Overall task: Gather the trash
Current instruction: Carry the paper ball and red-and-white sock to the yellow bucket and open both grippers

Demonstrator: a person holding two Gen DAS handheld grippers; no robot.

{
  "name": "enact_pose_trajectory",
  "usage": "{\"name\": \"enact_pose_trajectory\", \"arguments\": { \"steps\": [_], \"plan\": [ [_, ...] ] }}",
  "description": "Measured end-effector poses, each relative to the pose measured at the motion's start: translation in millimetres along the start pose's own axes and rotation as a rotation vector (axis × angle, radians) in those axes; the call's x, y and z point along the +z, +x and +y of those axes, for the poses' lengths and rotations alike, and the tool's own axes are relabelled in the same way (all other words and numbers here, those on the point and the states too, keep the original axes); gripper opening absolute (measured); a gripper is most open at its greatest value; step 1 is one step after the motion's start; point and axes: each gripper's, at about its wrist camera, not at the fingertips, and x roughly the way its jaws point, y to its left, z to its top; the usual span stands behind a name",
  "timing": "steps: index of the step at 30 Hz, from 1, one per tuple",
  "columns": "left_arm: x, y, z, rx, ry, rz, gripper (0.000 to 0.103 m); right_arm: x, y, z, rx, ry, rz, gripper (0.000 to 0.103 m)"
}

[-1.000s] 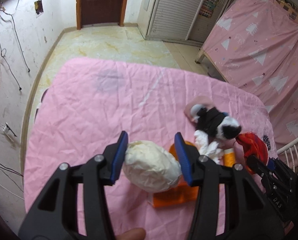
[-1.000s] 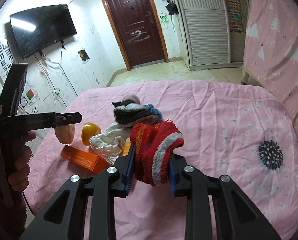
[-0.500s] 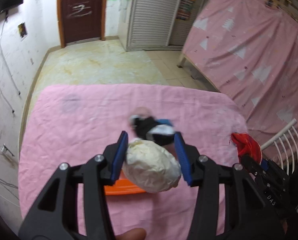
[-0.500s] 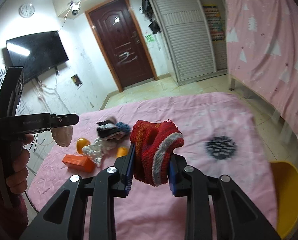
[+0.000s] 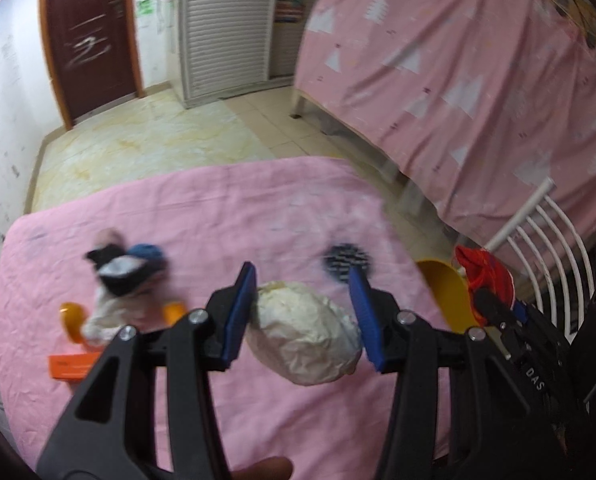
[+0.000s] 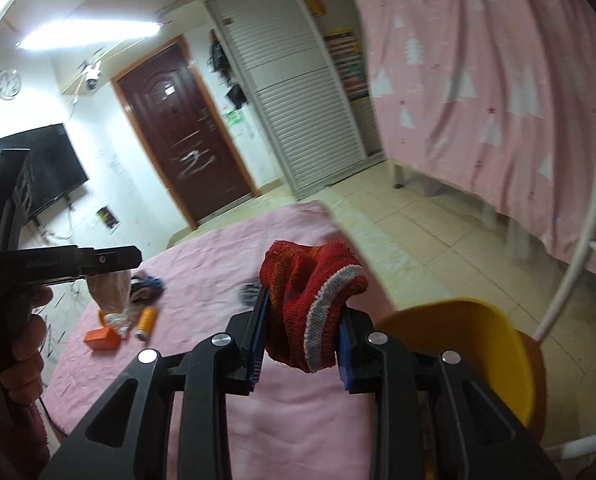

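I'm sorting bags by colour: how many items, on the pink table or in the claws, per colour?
Orange: 3 (box, bottle, round piece)
White: 2 (paper wad in left claw, crumpled wad on table)
Red: 1 (knit cloth in right claw)
Black: 1 (spiky thing)
Mixed dark: 1 (cloth bundle)
Total: 8

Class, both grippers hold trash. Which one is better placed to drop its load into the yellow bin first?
Right. Its gripper holds the red sock right beside the yellow bin; the left gripper with its paper wad sits farther away.
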Motion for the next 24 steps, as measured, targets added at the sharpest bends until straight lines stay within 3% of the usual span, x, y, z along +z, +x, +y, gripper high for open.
{"name": "enact_pose_trajectory", "arguments": {
  "steps": [11, 16, 19, 22, 24],
  "plan": [
    [2, 37, -106, -0.102, 0.112, 0.036, 0.046, -13, -1, -65, -0.083, 0.063, 0.022, 0.022],
    [3, 56, -153, -0.142, 0.165, 0.034, 0.046, -21, 10, -90, -0.098, 0.112, 0.063, 0.029],
    [4, 69, -169, -0.149, 0.172, 0.049, 0.047, -25, 15, -101, -0.102, 0.140, 0.085, 0.042],
    [3, 80, -179, -0.120, 0.186, 0.065, 0.051, -26, 14, -108, -0.079, 0.168, 0.089, 0.065],
    [2, 85, -182, -0.113, 0.188, 0.072, 0.057, -25, 11, -111, -0.077, 0.177, 0.075, 0.069]
  ]
}}
